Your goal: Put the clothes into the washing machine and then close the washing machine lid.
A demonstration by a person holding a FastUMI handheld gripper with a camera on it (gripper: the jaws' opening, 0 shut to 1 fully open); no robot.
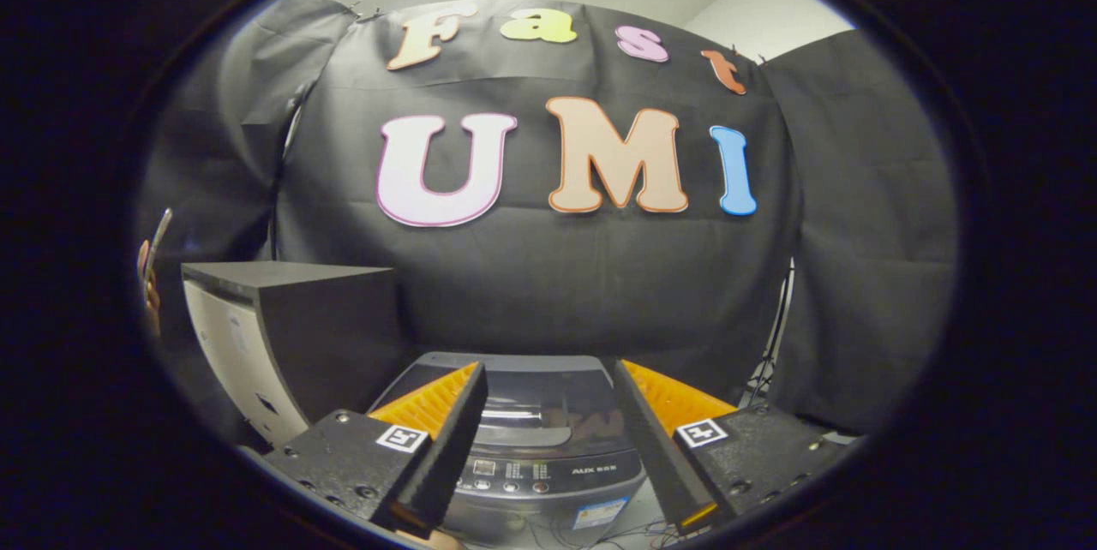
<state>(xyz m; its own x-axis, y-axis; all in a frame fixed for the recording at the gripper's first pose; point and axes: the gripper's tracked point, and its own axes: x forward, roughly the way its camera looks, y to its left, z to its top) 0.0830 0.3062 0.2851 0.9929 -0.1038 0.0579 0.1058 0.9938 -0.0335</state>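
Note:
A grey top-loading washing machine (544, 447) stands just ahead of and below my fingers, its dark glass lid (536, 409) lying down flat over the tub. A control panel with small buttons runs along its near edge. My gripper (548, 379) hovers above the machine's front, open, with nothing between its fingers. No clothes are in sight.
A dark cabinet (300, 336) with a pale side panel stands to the left of the machine. A person's hand (150, 276) holding a thin flat object shows at the far left. Black cloth walls close the booth behind and to the right.

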